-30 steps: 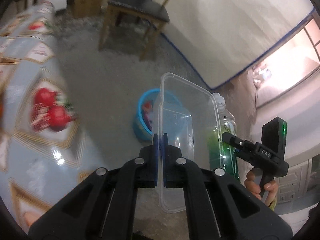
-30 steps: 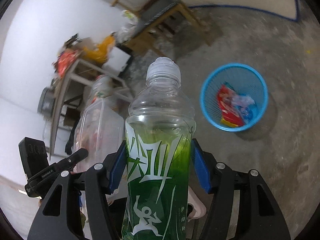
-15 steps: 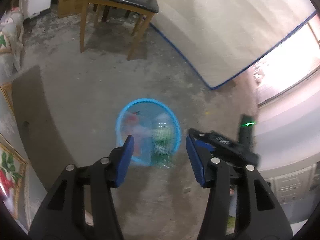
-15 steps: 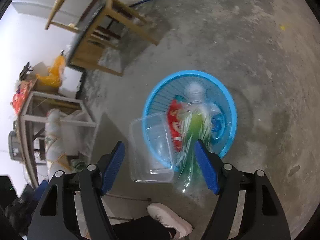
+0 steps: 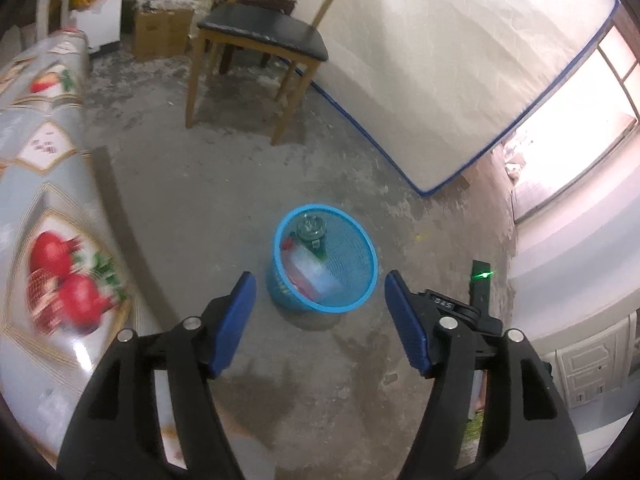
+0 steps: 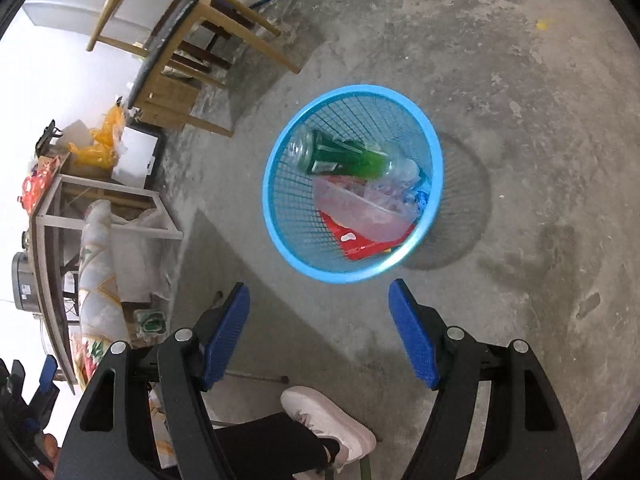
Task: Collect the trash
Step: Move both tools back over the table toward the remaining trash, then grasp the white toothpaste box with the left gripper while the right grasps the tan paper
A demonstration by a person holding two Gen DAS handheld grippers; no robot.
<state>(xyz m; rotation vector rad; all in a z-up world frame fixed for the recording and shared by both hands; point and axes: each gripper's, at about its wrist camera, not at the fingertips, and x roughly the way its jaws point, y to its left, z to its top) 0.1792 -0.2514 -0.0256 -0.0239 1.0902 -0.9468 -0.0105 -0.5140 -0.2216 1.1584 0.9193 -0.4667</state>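
A blue mesh trash basket (image 5: 362, 286) (image 6: 276, 216) stands on the concrete floor. Inside it lie a green drink bottle (image 6: 344, 158) (image 5: 314, 236), a clear plastic container (image 6: 360, 210) (image 5: 310, 274) and a red wrapper (image 6: 360, 246). My left gripper (image 5: 320, 320) is open and empty, held above and just short of the basket. My right gripper (image 6: 320, 332) is open and empty too, above the basket's near side. The right gripper's body with a green light (image 5: 482, 280) shows at the right of the left wrist view.
A table with a fruit-print cloth (image 5: 44, 240) is at the left. A wooden chair (image 5: 260, 40) (image 6: 180, 60) stands behind the basket, with boxes (image 5: 160, 32) beyond. A mattress (image 5: 440, 60) leans on the wall. My white shoe (image 6: 328, 424) is near the basket.
Both grippers opened and dropped the clear container and the green bottle, which now lie in the basket. Both grippers have drawn back a little from it.
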